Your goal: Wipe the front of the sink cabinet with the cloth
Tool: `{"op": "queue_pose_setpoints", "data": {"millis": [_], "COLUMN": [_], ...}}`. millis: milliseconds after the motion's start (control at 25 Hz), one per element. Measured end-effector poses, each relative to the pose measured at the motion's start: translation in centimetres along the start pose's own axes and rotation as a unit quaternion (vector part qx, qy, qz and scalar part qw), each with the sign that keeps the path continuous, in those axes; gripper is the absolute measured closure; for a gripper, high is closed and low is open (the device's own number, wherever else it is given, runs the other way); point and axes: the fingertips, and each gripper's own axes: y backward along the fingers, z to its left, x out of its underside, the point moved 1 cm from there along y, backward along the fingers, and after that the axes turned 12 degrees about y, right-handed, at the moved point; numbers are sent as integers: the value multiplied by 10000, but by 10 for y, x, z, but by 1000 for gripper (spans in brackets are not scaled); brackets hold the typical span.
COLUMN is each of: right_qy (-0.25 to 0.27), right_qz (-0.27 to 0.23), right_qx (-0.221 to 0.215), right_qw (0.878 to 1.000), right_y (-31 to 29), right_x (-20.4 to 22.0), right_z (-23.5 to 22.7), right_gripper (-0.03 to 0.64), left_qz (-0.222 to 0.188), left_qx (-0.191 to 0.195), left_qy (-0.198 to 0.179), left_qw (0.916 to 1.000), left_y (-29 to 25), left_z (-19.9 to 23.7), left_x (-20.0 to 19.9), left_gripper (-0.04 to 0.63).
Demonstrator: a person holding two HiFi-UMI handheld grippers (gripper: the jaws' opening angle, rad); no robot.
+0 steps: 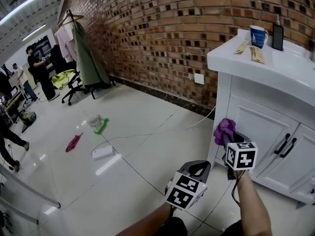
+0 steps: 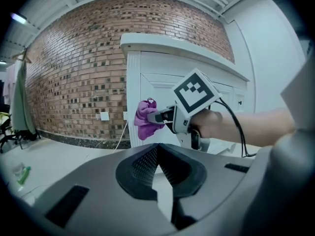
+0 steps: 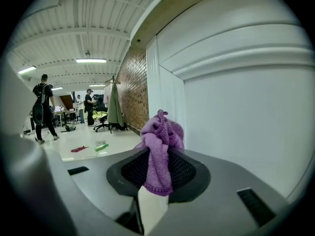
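Fluffy cloth [image 3: 160,146] is being gripped by the matt plastic right gripper [image 3: 158,178] beside the smooth white cabinet [image 1: 261,127].

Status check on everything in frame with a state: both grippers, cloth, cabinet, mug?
Left gripper: shut, empty.
Right gripper: shut on the cloth.
Cabinet: doors closed.
Cloth: bunched up, at the cabinet's corner; contact unclear.
Mug: upright on the countertop.

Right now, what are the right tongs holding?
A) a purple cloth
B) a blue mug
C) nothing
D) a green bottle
A: the right tongs are shut on the purple cloth, which is bunched up next to the white cabinet.
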Motion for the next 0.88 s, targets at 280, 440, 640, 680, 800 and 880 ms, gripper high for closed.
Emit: {"op": "queue_pose_setpoints", "data": {"millis": [280,440,640,680,800,880], "right_qy": [-9,-69,-264,-303,-462,-564], "right_qz": [-70,-60,-46,-36,-7,17], "right_qx": [471,719,1105,1202,1473,1655], "right_qw": [9989,9974,9935,9923,9880,9846], "right_y": [18,36,67,73,92,105], "right_x": [16,22,34,37,48,55], "right_z": [-25,-46,-71,-76,-91,-102], "right_gripper": [517,517,517,517,517,517], "left_qz": [41,33,-59,-70,-75,-65], "left_qx": [76,239,500,545,636,678], "left_qy": [-13,-89,-161,-166,-155,-154], "left_qw": [10000,9997,9986,9984,9978,9976], "left_y": [-5,-14,-24,-25,-29,-31], "left_z": [-3,-15,-37,-41,-47,-50], "left_x": [6,4,-3,-3,-3,-2], "left_gripper": [591,591,591,591,591,591]}}
